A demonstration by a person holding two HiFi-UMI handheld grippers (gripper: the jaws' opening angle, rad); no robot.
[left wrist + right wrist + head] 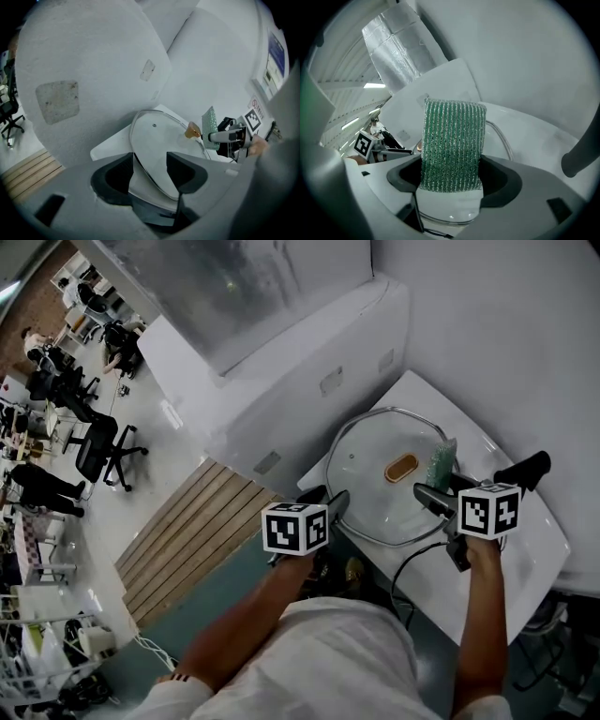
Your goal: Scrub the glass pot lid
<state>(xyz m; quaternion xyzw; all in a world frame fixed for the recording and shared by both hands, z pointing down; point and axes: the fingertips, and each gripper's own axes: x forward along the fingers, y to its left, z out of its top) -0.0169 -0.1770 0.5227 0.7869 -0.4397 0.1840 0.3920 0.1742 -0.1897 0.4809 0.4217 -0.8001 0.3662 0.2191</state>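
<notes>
A white sink (pixel 525 559) fills the right half of the head view, set against a plain white wall (pixel 487 324). The glass pot lid (pixel 375 474) lies in the sink's upper end, its amber knob (pixel 401 467) at the centre.

The left gripper (pixel 326 504) sits at the lid's lower-left rim. In the left gripper view its 2 jaws stand apart, and the lid's metal rim runs slantwise across the gap between them (whether either pad presses on it cannot be told).

The right gripper (pixel 436 486) is at the lid's right side, its jaws clamped on a green ribbed scrub pad (pixel 451 145). The pad stands up out of the jaws and, in the head view, meets the lid near its right rim, just right of the knob.

Left of the sink stands a white cabinet (pixel 309 362) with small grey patches on its face, and a dull metal panel (pixel 244 287) rises behind it at the top of the frame. Below the cabinet, at lower centre-left, a slatted wooden board (pixel 187 540) lies on the floor beside a dark teal strip (pixel 234 587).

The upper left of the frame opens onto a pale-floored office. A black swivel chair (pixel 98 448) stands nearest, with more chairs, desks and a few people further back.
</notes>
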